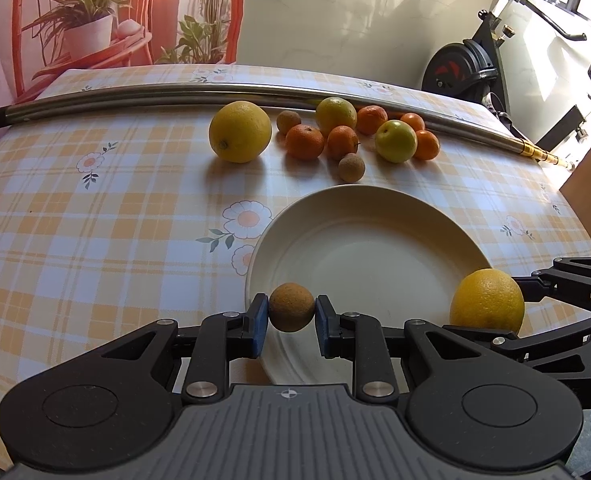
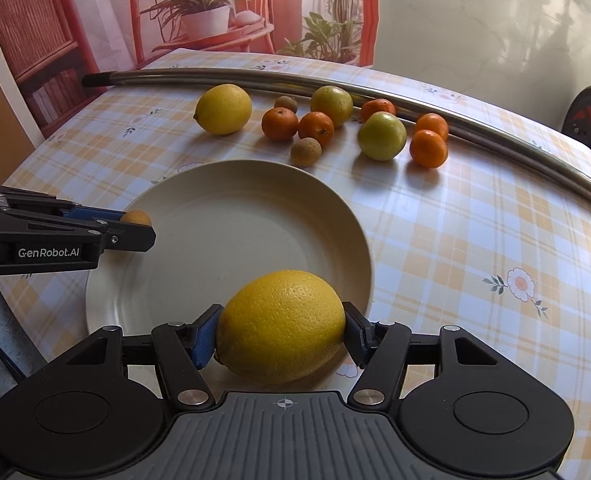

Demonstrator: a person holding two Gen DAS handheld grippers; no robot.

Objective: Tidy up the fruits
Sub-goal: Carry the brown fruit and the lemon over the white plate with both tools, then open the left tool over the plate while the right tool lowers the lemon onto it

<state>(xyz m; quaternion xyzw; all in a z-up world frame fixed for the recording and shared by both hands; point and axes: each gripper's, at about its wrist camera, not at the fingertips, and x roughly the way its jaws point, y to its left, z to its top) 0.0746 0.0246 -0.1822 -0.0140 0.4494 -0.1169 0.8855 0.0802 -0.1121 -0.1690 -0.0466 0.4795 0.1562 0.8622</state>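
My left gripper [image 1: 291, 307] is shut on a small brown fruit [image 1: 291, 306] over the near rim of the white plate [image 1: 359, 248]. My right gripper [image 2: 281, 330] is shut on a large yellow lemon [image 2: 281, 326] over the plate's [image 2: 223, 224] near right rim. That lemon also shows in the left wrist view [image 1: 487, 306]. The left gripper shows in the right wrist view [image 2: 135, 226] at the plate's left edge. Behind the plate lie another lemon [image 2: 224, 109], several mandarins [image 2: 280, 123], a green fruit [image 2: 382, 136] and small brown fruits [image 2: 305, 152].
A long metal pole [image 2: 335, 88] lies across the back of the checked tablecloth [image 2: 475, 220]. An exercise bike [image 1: 479, 60] stands beyond the table at right. Plants on a red stand [image 2: 207, 16] are behind it.
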